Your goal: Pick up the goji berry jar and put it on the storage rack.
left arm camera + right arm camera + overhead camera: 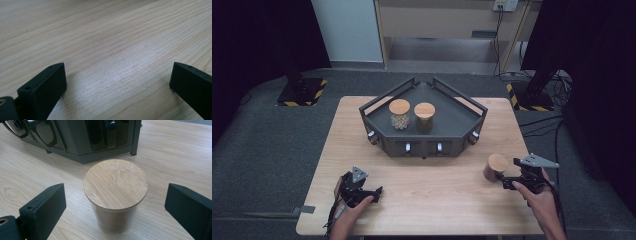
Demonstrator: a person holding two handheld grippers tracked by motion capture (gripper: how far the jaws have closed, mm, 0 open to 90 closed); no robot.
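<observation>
I find my right gripper [115,202] with its jaws spread wide and holding nothing. The jar [115,195] stands upright on the counter [175,152] between them, roughly centred in the gap and clear of both; I see bare wood on each side of it. Its round bamboo lid [115,183] is seated flat and sits at about the height of the jaw tips. Through the glass below the lid I make out brownish contents, too indistinct to identify. Beyond the jar, ahead of the jaws, stands the dark grey rack [82,142], well apart from the jar.

In the high view the same jar [496,166] stands just ahead of my right gripper [507,181], at the tips. Two more lidded jars [412,116] stand side by side on the rack [462,120], farther ahead of the jaws.

My left gripper [117,82] is likewise spread wide and holds nothing; between and ahead of its jaws I see bare counter [105,37]. In the high view my left gripper [378,192] lies low over the counter [432,200], well apart from the jar.
</observation>
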